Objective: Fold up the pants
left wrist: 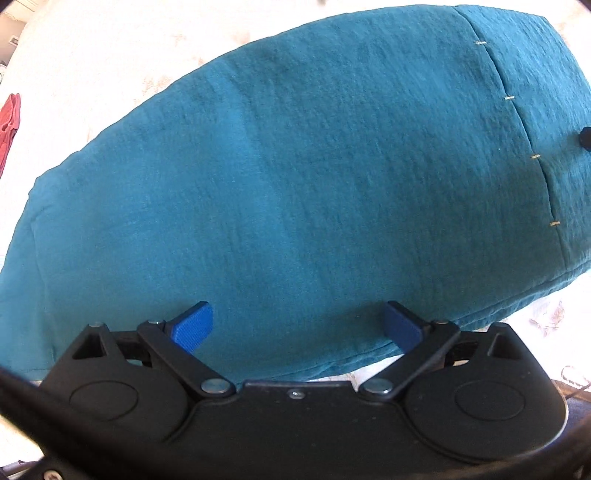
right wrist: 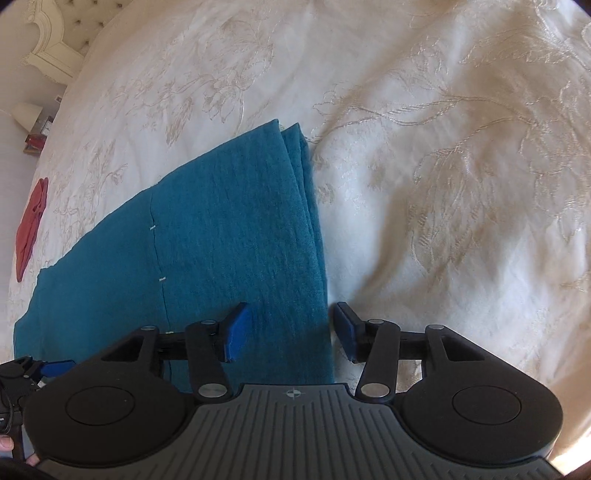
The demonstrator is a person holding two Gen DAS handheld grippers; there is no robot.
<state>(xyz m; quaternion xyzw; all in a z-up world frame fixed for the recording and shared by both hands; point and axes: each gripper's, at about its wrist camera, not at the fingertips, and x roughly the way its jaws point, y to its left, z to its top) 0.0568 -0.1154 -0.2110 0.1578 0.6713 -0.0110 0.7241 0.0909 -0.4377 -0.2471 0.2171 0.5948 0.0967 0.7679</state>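
Note:
Teal pants [left wrist: 295, 177] lie flat and folded lengthwise on a white embroidered bedspread [right wrist: 443, 147]. In the left wrist view they fill most of the frame, with a stitched seam [left wrist: 517, 110] at the right. My left gripper [left wrist: 298, 325] is open, just above the near edge of the pants, holding nothing. In the right wrist view the pants [right wrist: 229, 236] run from the bottom centre up to the left. My right gripper [right wrist: 290, 332] is open, straddling their right edge near one end, holding nothing. The left gripper's blue fingertip [right wrist: 55, 367] shows at the lower left.
A red cloth [right wrist: 31, 225] lies on the bed to the far left, also in the left wrist view [left wrist: 9, 125]. A tufted headboard [right wrist: 66, 33] and a bedside table with a lamp [right wrist: 27, 114] stand at the upper left. Bare bedspread spreads right of the pants.

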